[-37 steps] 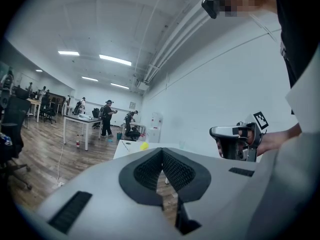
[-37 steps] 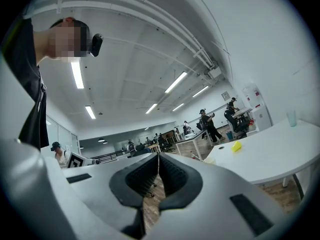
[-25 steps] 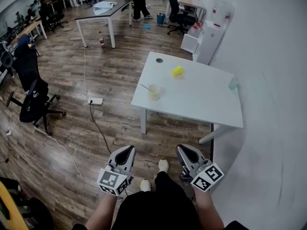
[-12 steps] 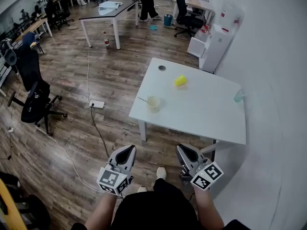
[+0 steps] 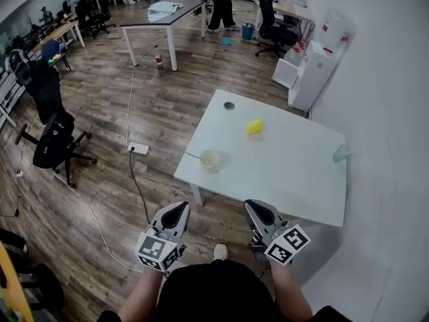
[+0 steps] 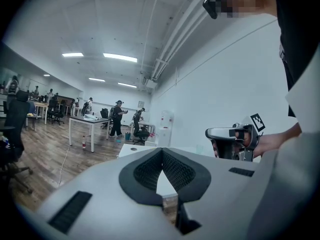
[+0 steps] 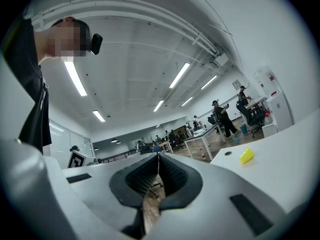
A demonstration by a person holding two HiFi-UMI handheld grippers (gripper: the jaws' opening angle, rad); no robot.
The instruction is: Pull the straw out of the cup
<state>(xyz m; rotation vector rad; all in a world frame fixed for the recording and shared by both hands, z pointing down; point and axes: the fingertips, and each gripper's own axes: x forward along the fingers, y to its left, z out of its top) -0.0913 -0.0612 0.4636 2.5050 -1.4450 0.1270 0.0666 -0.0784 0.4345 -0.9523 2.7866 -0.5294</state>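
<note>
Closer to white table [image 5: 288, 173]; we are approaching cup [image 5: 210, 160] and straw [image 5: 193, 155]. Left gripper [image 5: 177, 210] and right gripper [image 5: 259, 209] both pressed together, empty. Next: reach, spread, pinch straw.

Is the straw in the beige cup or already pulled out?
In. Head view: the straw slants out of the beige cup on the white table; left gripper and right gripper, both shut and empty, are nowhere near it.

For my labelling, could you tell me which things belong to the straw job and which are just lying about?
Job: cup, straw, left gripper, right gripper, both shut, empty.
Lying about: yellow object, greenish cup, dark round disc.
</note>
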